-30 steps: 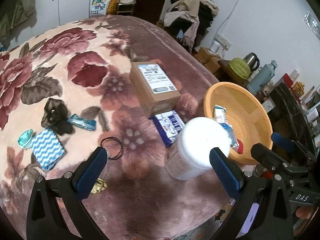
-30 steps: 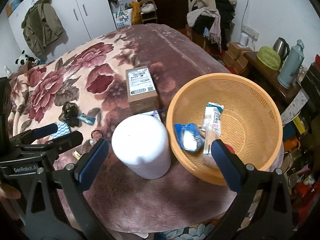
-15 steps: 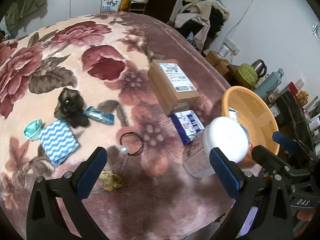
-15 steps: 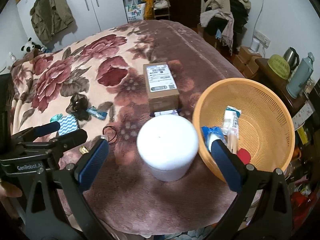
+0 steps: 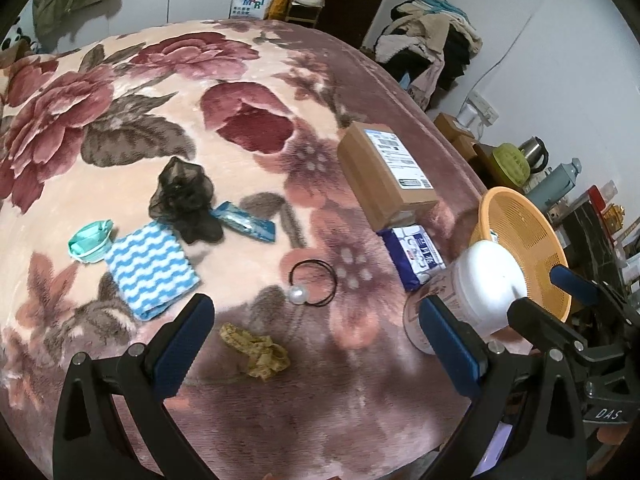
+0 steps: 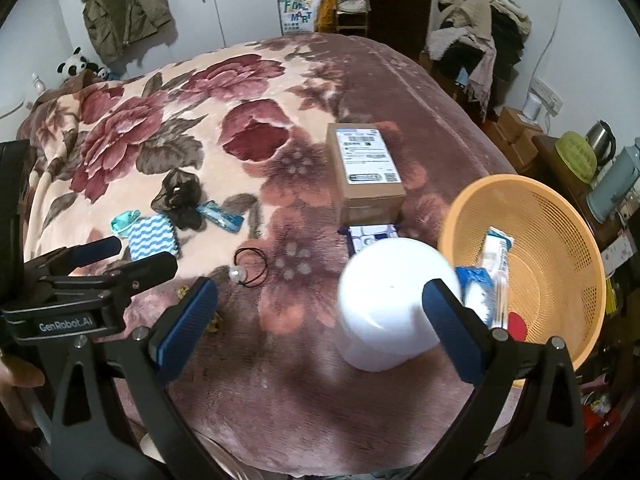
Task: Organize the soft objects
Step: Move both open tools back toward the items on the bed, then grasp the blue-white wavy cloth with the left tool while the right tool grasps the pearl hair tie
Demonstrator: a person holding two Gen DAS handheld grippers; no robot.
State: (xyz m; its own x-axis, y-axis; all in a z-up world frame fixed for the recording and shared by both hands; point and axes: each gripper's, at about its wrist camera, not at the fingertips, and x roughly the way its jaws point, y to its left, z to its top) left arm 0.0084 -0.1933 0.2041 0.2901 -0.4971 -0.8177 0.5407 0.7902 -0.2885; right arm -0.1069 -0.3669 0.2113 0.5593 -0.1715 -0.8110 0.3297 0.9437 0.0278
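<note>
Small soft items lie on the floral blanket: a yellow lace scrap [image 5: 256, 350], a black hair tie with a pearl [image 5: 314, 282], a blue-and-white wavy cloth [image 5: 150, 270], a teal mask [image 5: 90, 240], black mesh fabric [image 5: 184, 200], a blue packet [image 5: 246, 222] and a blue tissue pack [image 5: 414, 256]. My left gripper [image 5: 316, 312] hovers open above the hair tie and lace scrap, holding nothing. My right gripper [image 6: 320, 292] is open beside the white tub [image 6: 388, 300]. The orange basket [image 6: 560, 248] at the right holds a blue pack [image 6: 474, 288] and a white tube [image 6: 496, 256].
A cardboard box [image 5: 384, 176] lies behind the tissue pack. The bed's edge runs just below both grippers. Kettles and a flask stand on a side table [image 6: 552, 152] to the right, and clothes are piled by the far wall. A hand holds the left gripper's handle.
Both views have swung left: the tub and basket slid to the right of frame, and the lace scrap, cloth and mask came fully into the left wrist view. Both grippers stayed open.
</note>
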